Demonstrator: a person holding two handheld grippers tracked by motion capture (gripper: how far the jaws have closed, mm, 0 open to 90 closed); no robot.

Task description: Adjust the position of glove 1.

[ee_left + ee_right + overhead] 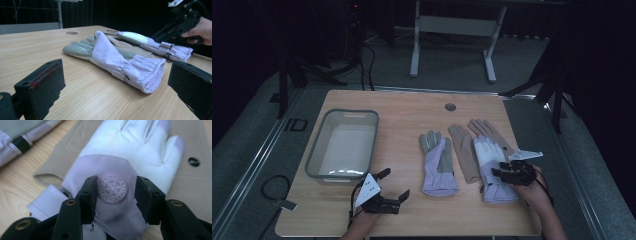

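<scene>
At lower right of the high view, the right gripper (504, 172) sits low over the white-and-lilac glove (493, 167), its jaws apart astride the round snowflake badge (112, 188). Lower left, the left gripper (393, 184) gapes over bare table (412, 120).

The tabletop (412, 215) is pale wood with a matt grain; the right glove (140, 147) is smooth lilac-and-white cloth with a rubbery round badge (112, 188); the bin (314, 157) is translucent grey plastic.
</scene>
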